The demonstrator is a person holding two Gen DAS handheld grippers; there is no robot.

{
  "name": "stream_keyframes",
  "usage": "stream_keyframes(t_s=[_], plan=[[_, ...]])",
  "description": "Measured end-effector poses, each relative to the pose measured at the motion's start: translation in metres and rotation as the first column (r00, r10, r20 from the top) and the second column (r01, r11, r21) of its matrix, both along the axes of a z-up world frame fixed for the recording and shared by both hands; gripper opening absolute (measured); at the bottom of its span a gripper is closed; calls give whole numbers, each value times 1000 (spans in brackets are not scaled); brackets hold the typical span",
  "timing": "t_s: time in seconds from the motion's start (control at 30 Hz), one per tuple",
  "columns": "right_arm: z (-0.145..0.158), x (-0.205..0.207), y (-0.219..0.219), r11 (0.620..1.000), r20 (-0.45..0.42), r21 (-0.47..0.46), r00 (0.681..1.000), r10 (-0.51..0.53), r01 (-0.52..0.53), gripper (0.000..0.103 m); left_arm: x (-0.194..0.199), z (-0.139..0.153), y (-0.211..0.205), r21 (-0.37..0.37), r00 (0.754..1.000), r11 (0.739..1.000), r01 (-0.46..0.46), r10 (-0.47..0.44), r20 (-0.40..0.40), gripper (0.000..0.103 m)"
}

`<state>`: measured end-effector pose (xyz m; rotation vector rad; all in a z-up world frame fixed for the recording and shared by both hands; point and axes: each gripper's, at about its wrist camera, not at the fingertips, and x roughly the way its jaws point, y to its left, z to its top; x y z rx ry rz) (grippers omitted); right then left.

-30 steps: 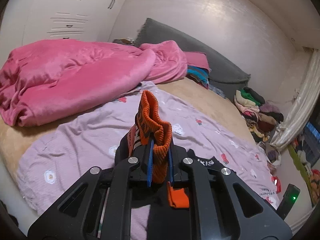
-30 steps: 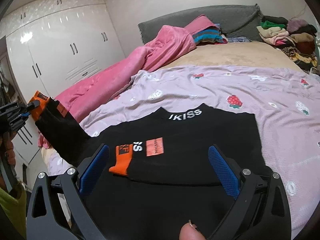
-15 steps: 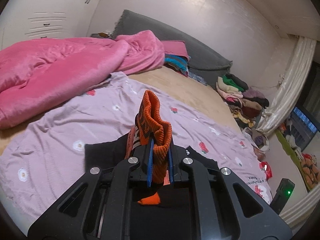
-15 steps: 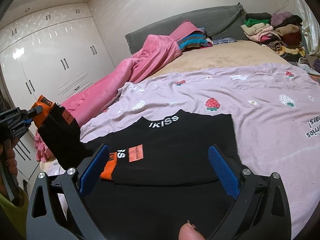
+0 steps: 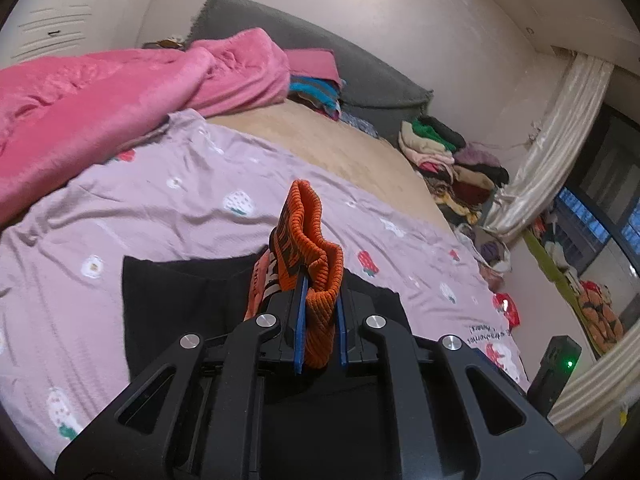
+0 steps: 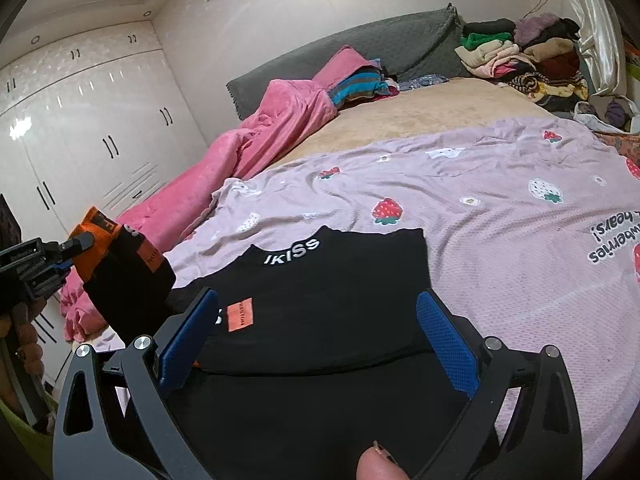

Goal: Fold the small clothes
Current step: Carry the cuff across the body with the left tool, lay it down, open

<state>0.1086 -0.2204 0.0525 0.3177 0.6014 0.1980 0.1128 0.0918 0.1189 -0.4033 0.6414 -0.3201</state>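
A small black top (image 6: 340,300) with white "IKISS" lettering lies on the lilac strawberry sheet (image 6: 500,208). My left gripper (image 5: 319,322) is shut on the orange ribbed cuff (image 5: 310,240) of its sleeve and holds it up above the garment. From the right wrist view that cuff (image 6: 94,240) and black sleeve (image 6: 128,292) hang raised at the far left. My right gripper (image 6: 316,344) is open and empty, low over the top's lower part, its blue pads (image 6: 446,344) wide apart. An orange label (image 6: 240,316) shows on the top's chest.
A pink blanket (image 5: 120,80) lies bunched along the left of the bed. A grey headboard (image 6: 380,44) stands behind. Folded clothes (image 6: 520,56) are piled at the far right corner. White wardrobes (image 6: 80,128) line the left wall. A black device (image 5: 554,368) with a green light stands right.
My left gripper has carried the orange cuff to the right, over the black top. My right gripper has stayed open above the top's lower part.
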Motion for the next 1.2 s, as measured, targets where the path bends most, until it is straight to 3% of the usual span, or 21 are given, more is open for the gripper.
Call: stream_keyframes(t_s=[0.43,0.97,1.07,1.2], plan=[[-12,2,-28,997,-29,-4,997,-77,77,99,16,-47,-58,20,984,988,152,-149,-97,5],[-23,6,-40,993,-65,-29,991,-119,117,99,26,-114,-117,38,916,939,342,-325,-235,8],[-24,8,-40,992,-73,-33,990,-120,118,99,25,-121,-123,34,902,928,371,-352,-249,13],[-27,12,-38,993,-85,-39,990,-114,111,99,24,-126,-129,25,884,913,408,-387,-262,35]])
